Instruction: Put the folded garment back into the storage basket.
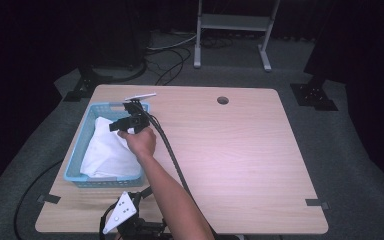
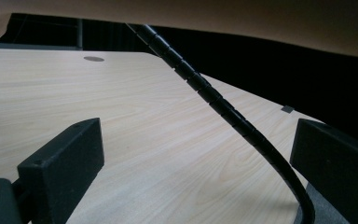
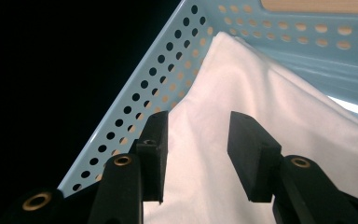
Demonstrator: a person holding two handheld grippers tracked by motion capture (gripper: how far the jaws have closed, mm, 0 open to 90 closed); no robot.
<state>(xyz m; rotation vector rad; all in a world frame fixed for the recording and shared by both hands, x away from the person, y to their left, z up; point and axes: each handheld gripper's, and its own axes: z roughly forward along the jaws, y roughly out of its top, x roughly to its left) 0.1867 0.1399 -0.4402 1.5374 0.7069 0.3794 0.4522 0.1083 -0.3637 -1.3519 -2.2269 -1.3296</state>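
While the right gripper (image 3: pixel 198 156) hovers over the white cloth (image 1: pixel 107 150) in the blue basket (image 1: pixel 75 172), its jaws are narrowly parted, apparently pinching nothing. Left gripper (image 2: pixel 191 172) rests at the near table (image 1: pixel 240 150) edge, jaws wide and empty.

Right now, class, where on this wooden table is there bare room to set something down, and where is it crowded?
Bare: the wide stretch of light wooden table right of the black ribbed cable, up to the round hole. Crowded: the left side, where the right gripper hangs over the white cloth in the perforated light-blue plastic basket.
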